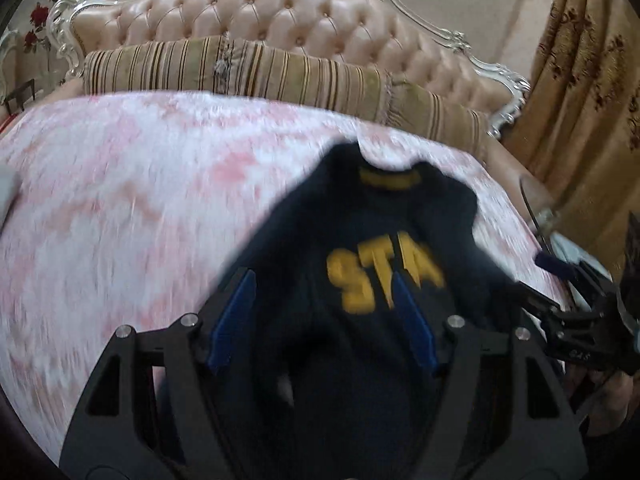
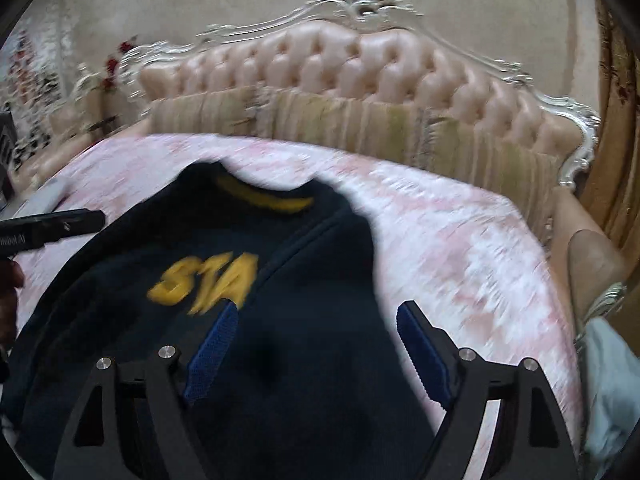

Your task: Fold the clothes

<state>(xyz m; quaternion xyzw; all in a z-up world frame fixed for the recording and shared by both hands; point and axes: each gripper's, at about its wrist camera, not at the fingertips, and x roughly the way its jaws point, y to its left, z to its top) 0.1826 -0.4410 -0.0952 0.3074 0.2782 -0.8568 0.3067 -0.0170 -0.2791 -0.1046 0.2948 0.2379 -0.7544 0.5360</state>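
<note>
A navy sweatshirt (image 1: 360, 248) with yellow letters and a yellow collar lies on the pink-and-white bed cover (image 1: 140, 200). It also shows in the right wrist view (image 2: 248, 280). My left gripper (image 1: 324, 280) is open above the sweatshirt's lower part, its blue pads (image 1: 234, 316) apart over the cloth. My right gripper (image 2: 316, 312) is open above the sweatshirt's right side, with one pad (image 2: 212, 352) over the cloth and the other over the bed cover (image 2: 460, 248). The right gripper shows at the right edge of the left wrist view (image 1: 580, 300). Both views are motion-blurred.
A striped bolster (image 1: 248, 68) lies along the tufted pink headboard (image 1: 280, 12) at the far side of the bed. Gold curtains (image 1: 580, 80) hang at the right. A grey object (image 2: 48, 200) sits at the bed's left edge. Pale cloth (image 2: 608, 380) lies at the lower right.
</note>
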